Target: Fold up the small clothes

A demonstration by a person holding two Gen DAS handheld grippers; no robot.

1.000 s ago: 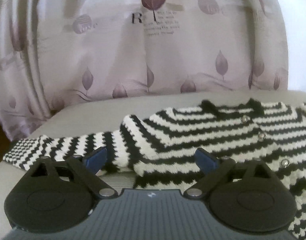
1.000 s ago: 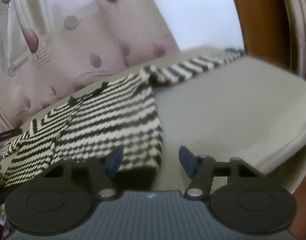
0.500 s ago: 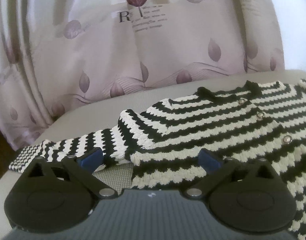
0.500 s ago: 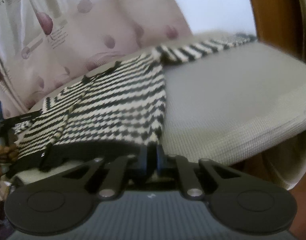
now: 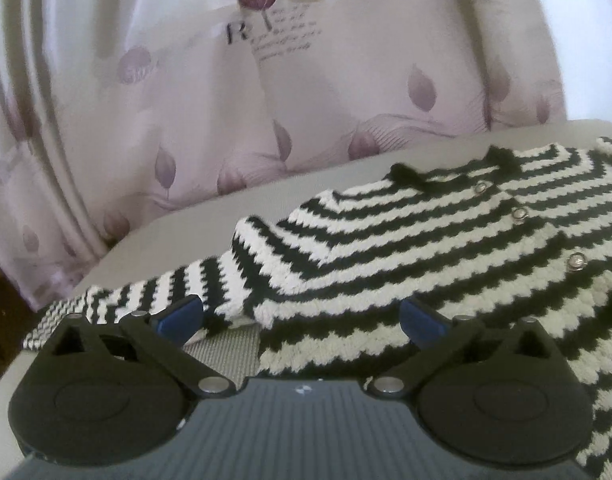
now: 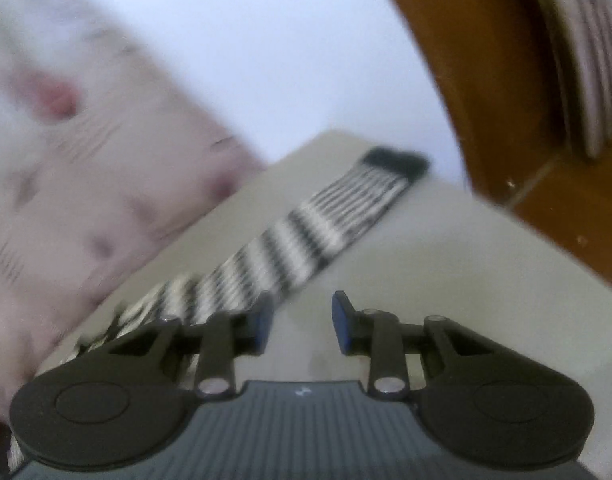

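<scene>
A black-and-white striped knit cardigan (image 5: pixel 406 248) with small metal buttons lies flat on a grey cushion (image 5: pixel 210 216). Its left sleeve (image 5: pixel 146 296) stretches out to the left. My left gripper (image 5: pixel 302 316) is open and empty, low over the cardigan's lower left edge by the armpit. In the right wrist view the other sleeve (image 6: pixel 298 240) runs away to a black cuff. My right gripper (image 6: pixel 302 320) is open and empty just right of that sleeve's near end. This view is blurred.
A pink curtain (image 5: pixel 266 80) with a leaf print hangs behind the cushion. A brown wooden frame (image 6: pixel 486 92) stands at the right, past the cushion's edge. Bare grey cushion (image 6: pixel 446 264) lies right of the sleeve.
My right gripper, shut at the cardigan's hem half a second ago, has opened and swung right to the sleeve. My left gripper stays open and has barely moved.
</scene>
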